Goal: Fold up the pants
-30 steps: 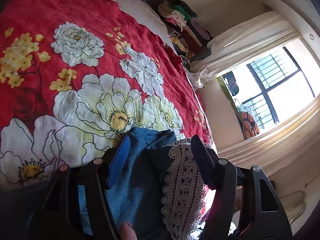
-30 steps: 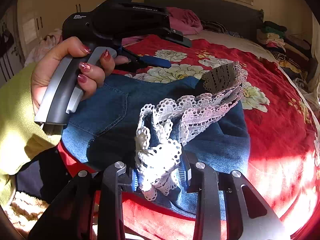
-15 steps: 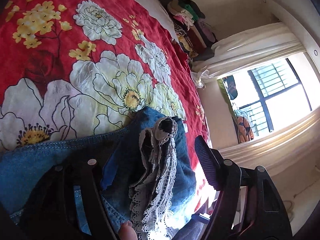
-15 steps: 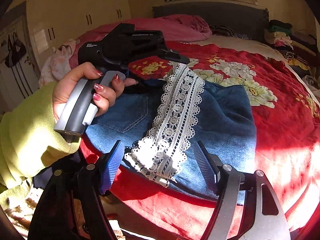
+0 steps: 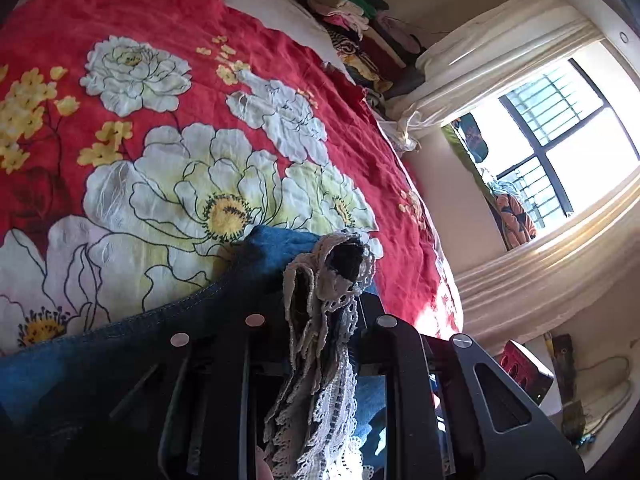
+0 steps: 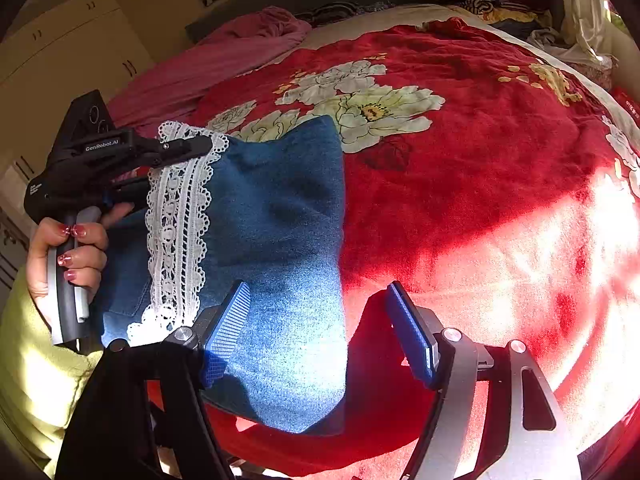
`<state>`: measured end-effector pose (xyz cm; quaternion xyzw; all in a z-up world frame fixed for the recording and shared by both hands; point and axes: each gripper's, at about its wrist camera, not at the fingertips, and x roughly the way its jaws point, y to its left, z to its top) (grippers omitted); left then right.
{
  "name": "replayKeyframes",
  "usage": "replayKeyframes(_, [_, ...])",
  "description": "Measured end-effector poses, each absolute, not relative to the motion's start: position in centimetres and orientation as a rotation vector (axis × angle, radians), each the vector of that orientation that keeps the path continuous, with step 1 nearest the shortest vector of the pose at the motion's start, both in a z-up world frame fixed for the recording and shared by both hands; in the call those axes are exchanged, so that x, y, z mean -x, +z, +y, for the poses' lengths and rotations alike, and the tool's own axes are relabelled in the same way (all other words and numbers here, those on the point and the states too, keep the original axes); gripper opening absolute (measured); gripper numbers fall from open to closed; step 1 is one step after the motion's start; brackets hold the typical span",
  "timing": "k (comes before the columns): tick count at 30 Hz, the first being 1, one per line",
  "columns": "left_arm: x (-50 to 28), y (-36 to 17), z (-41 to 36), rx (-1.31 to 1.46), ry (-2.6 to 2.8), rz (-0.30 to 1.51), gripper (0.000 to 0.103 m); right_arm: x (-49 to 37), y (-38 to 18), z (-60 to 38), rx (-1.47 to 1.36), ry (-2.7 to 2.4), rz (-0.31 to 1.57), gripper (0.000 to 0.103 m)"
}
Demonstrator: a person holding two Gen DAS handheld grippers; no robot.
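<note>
Pants (image 6: 276, 240) pinched by left tongs (image 5: 320, 312), right tongs (image 6: 320, 332) apart

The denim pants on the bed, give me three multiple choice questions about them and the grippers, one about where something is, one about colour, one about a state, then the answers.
1. Where do the denim pants lie?
A. on the red floral bedspread
B. on the floor
C. on a chair

2. What colour is the lace trim on the pants?
A. black
B. white
C. yellow

3. How is the right gripper?
A. shut on the lace
B. shut on the bedspread
C. open, holding nothing

Answers:
1. A, the red flowered cover shows around the denim.
2. B, the lace strip is white against the blue.
3. C, its blue pads stand wide apart, while the left gripper pinches the lace hem.
</note>
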<state>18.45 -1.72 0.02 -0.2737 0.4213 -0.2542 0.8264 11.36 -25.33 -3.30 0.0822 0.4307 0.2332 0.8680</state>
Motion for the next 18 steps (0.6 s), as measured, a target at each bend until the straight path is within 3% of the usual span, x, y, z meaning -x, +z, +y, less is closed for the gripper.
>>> replayKeyframes(3, [-19.3,-0.7,-1.5,0.484,-0.47,0.957,0.018,-11.2,-3.8,-23.6,-0.1,0.492,0.909,0.071])
replayKeyframes(4, [-19.9,-1.8,-1.4,0.483,-0.459,1.005,0.023,-11.2,-4.1,-23.2,-0.087,0.494,0.914,0.071])
replayKeyframes(5, [-20.1,-2.8,-1.2,0.486,-0.432,1.031,0.035,-11.0,-4.3,-22.9,-0.076,0.49,0.912,0.071])
replayKeyframes(7, [-19.7,-3.4,-0.6,0.516,-0.436,1.014,0.038,-10.8,-4.2,-23.0,-0.078,0.491,0.904,0.072])
replayKeyframes(9, [-18.9,-3.1,0.1,0.555,-0.424,0.991,0.058,-10.4,-3.8,-23.8,-0.116,0.497,0.894,0.073])
replayKeyframes(11, [-17.4,-2.1,0.8,0.55,-0.395,0.962,0.065,-9.9,-3.2,-24.9,-0.15,0.491,0.874,0.074])
replayKeyframes(18, [-10.2,0.2,2.0,0.539,-0.341,0.965,0.068,-8.4,-2.3,-27.2,-0.202,0.466,0.843,0.075])
